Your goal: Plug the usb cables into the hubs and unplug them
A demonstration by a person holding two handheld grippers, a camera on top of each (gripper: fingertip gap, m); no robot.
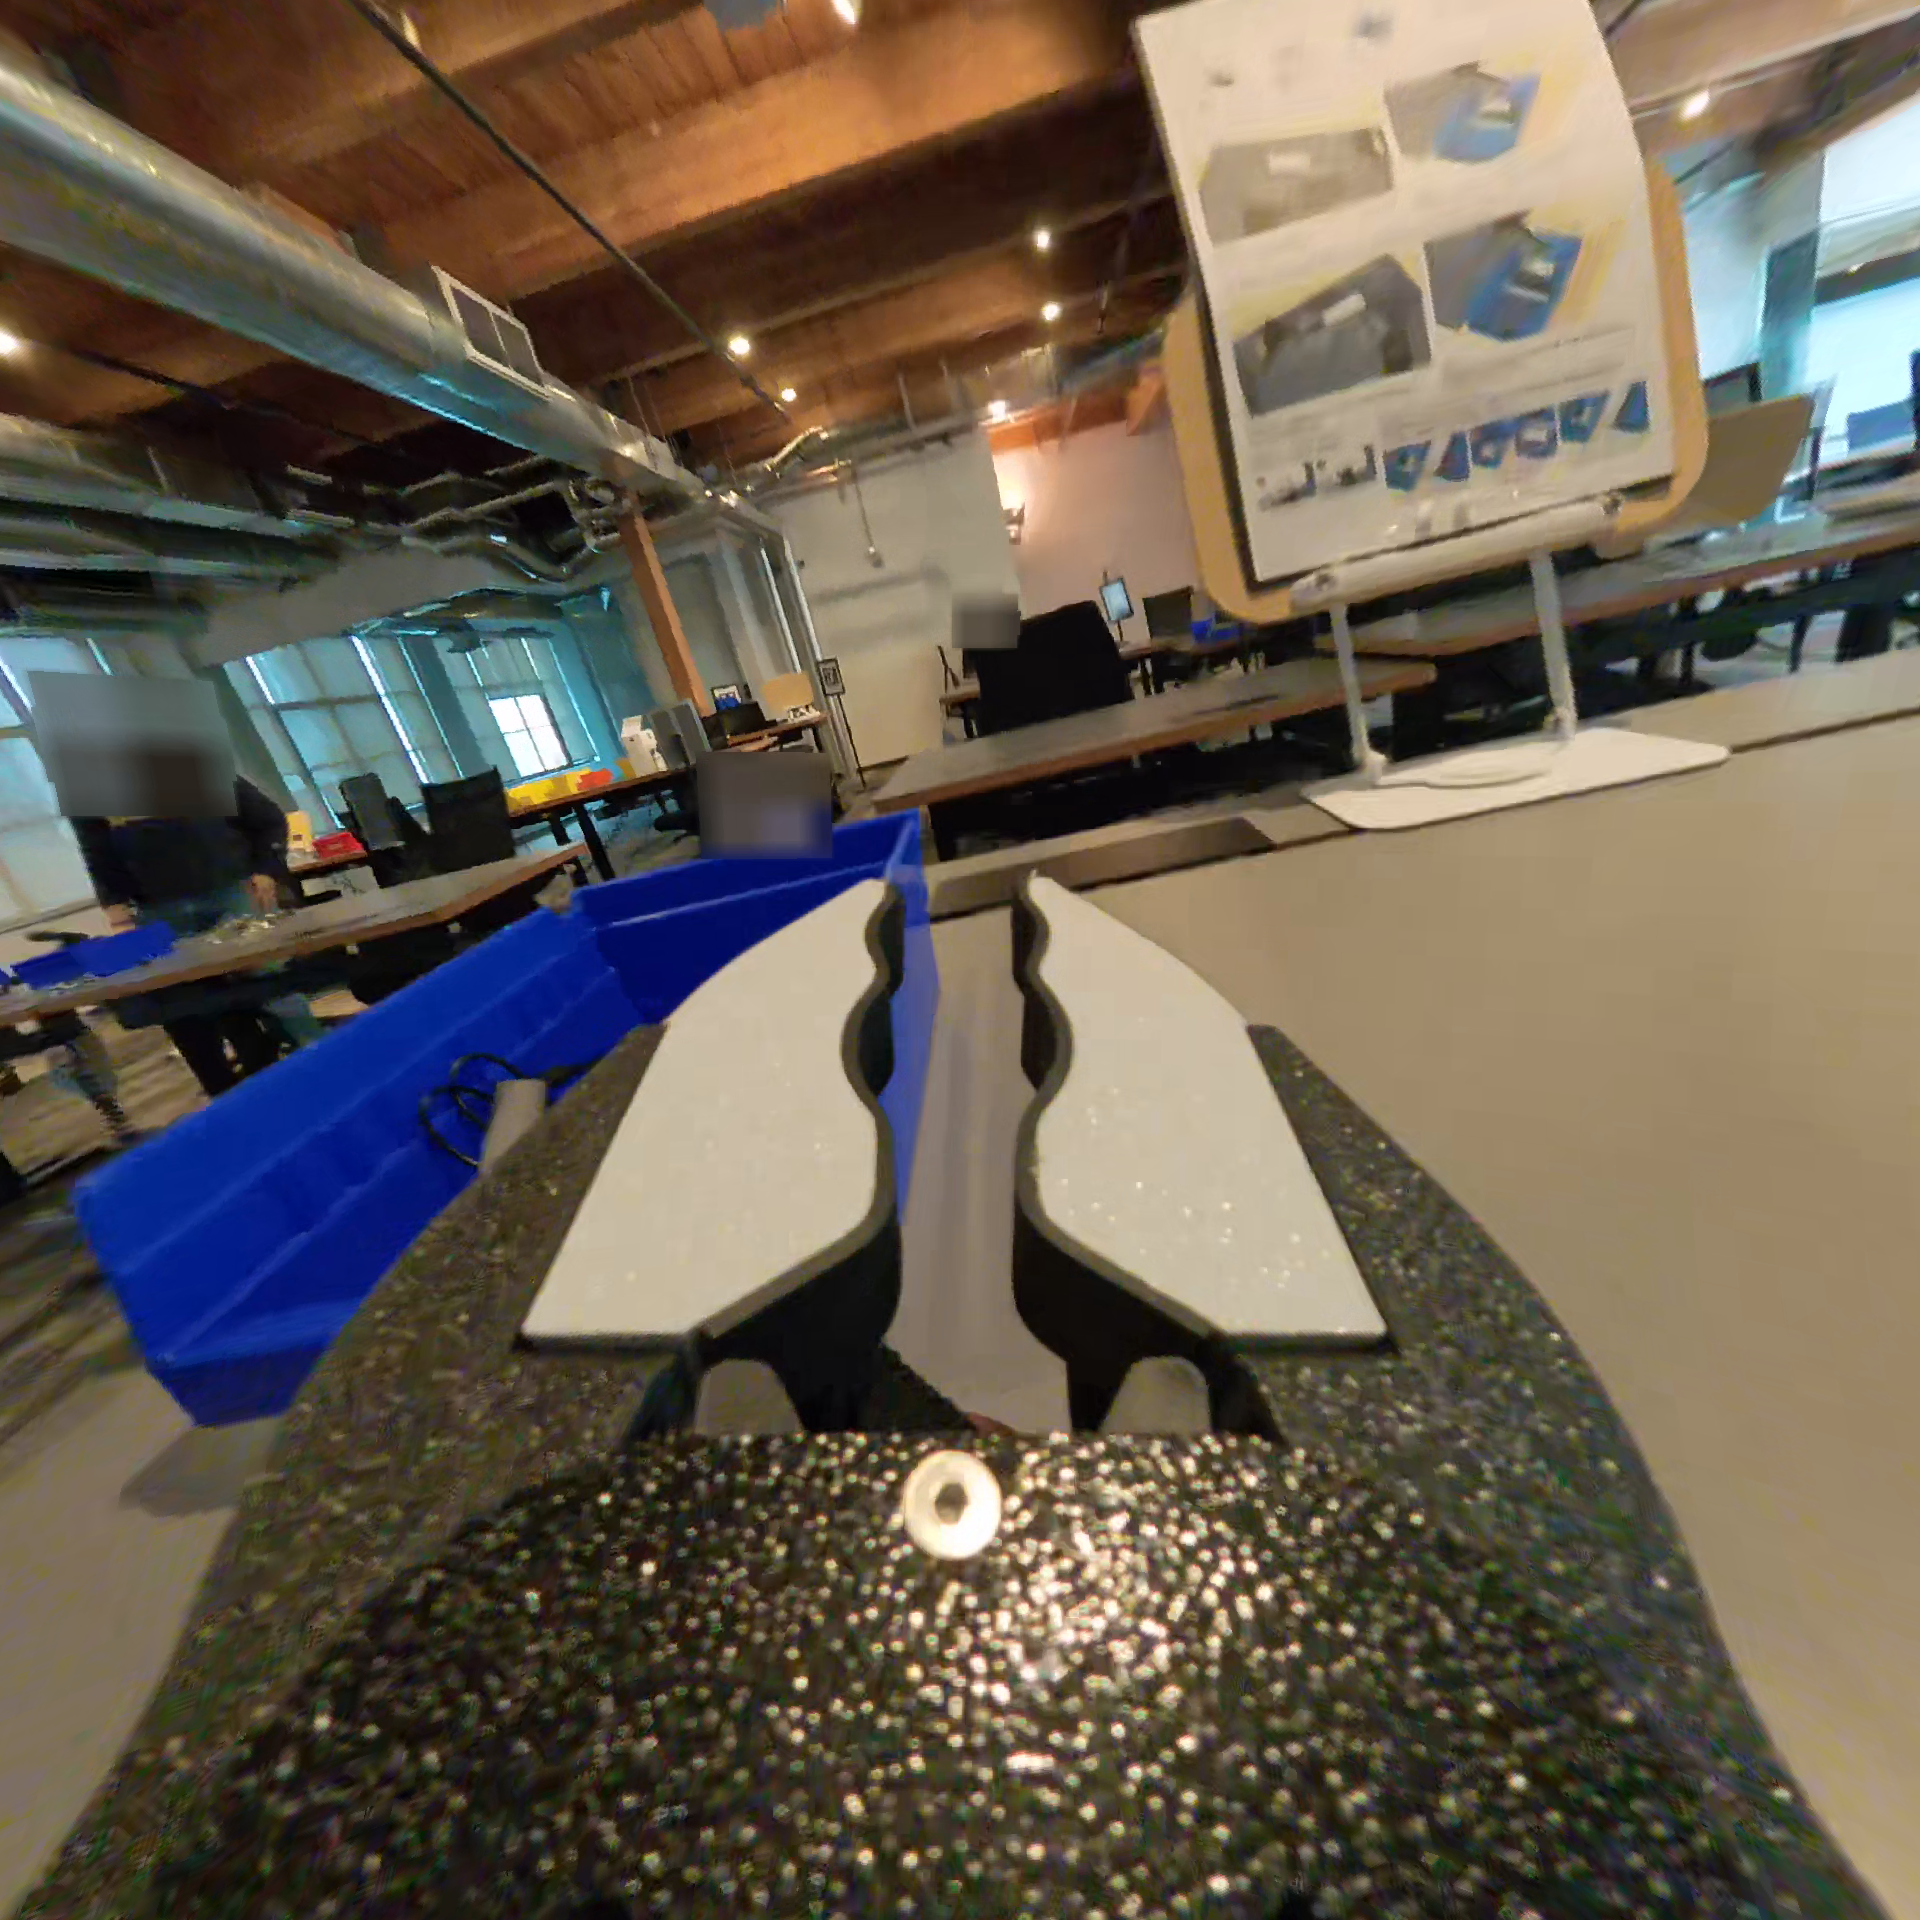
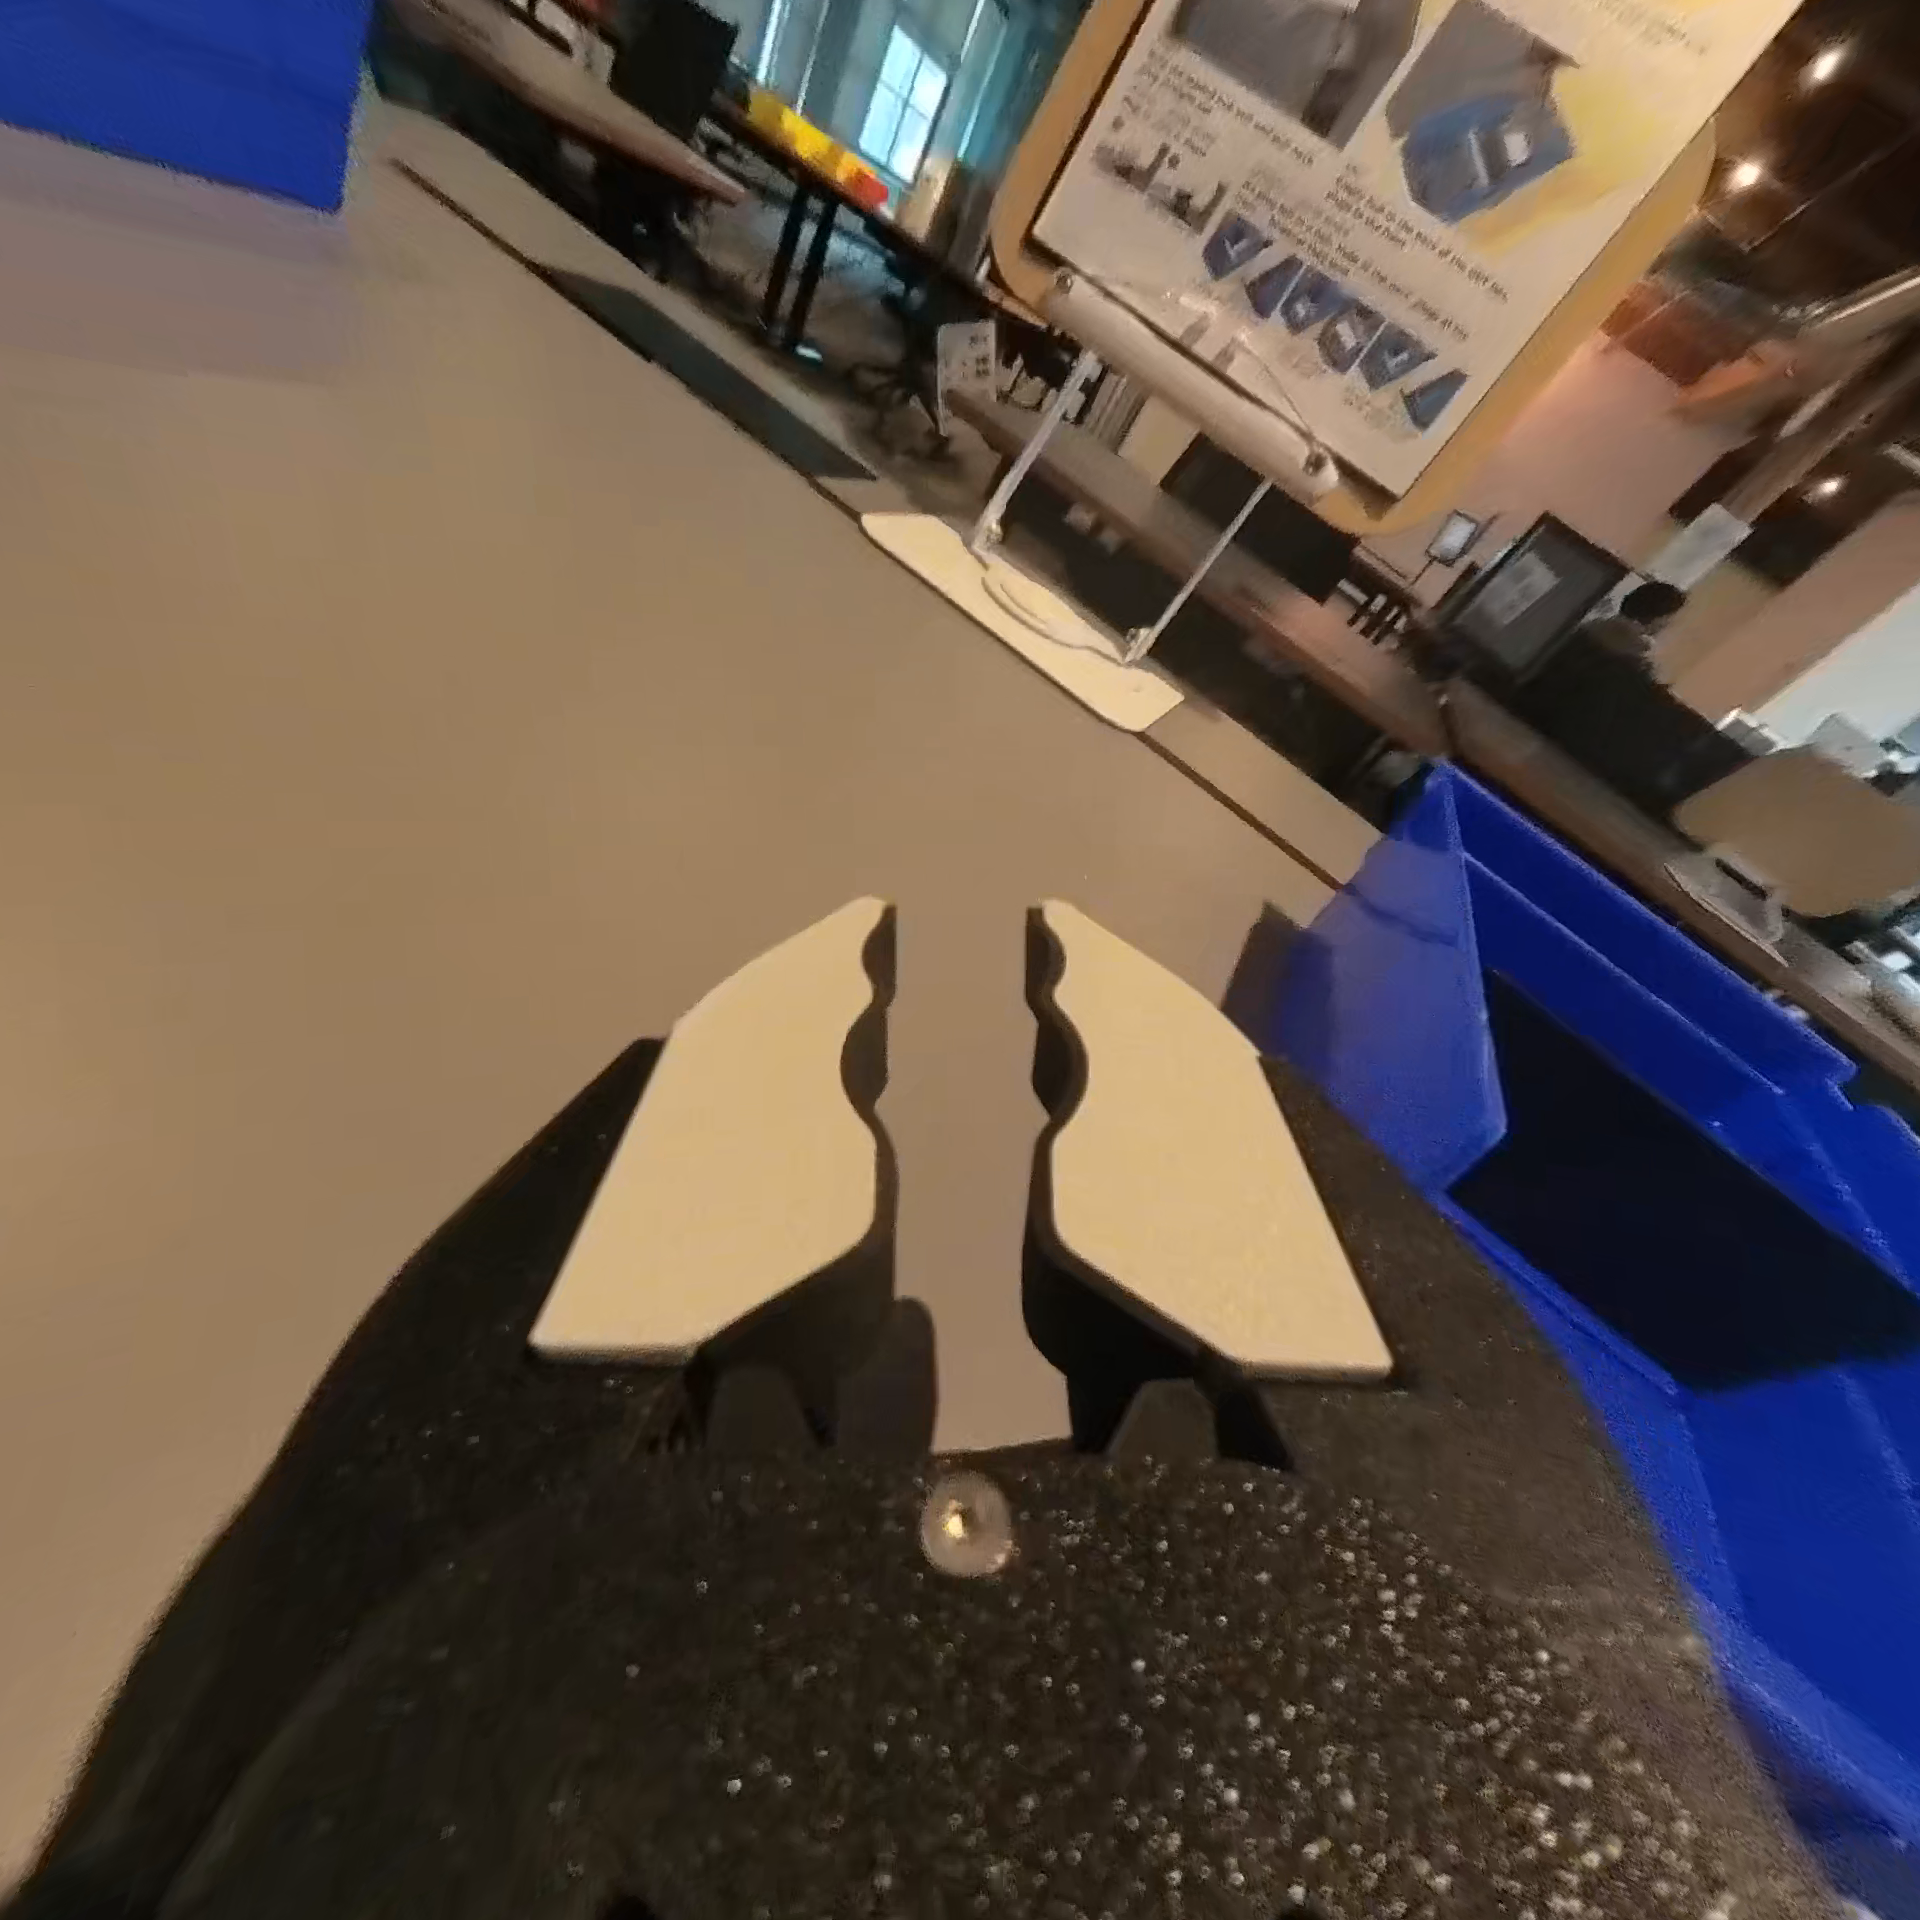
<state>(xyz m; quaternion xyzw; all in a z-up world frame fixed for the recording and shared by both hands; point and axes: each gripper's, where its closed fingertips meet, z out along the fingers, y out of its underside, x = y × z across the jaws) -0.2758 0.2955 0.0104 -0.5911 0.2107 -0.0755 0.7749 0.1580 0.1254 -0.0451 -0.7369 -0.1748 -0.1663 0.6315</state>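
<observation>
Both grippers hover low over the grey table (image 1: 1507,1091) with nothing between their fingers: the left gripper (image 1: 956,894) shows a narrow gap at its tips, and the right gripper (image 2: 961,920) is parted about the same. Just left of the left gripper sits a blue bin (image 1: 343,1132), holding a grey hub (image 1: 514,1112) with a coiled black cable (image 1: 457,1101). Another blue bin (image 2: 1621,1174) lies just right of the right gripper (its inside is dark). Ahead of both stands an instruction sheet on a stand (image 1: 1444,312).
</observation>
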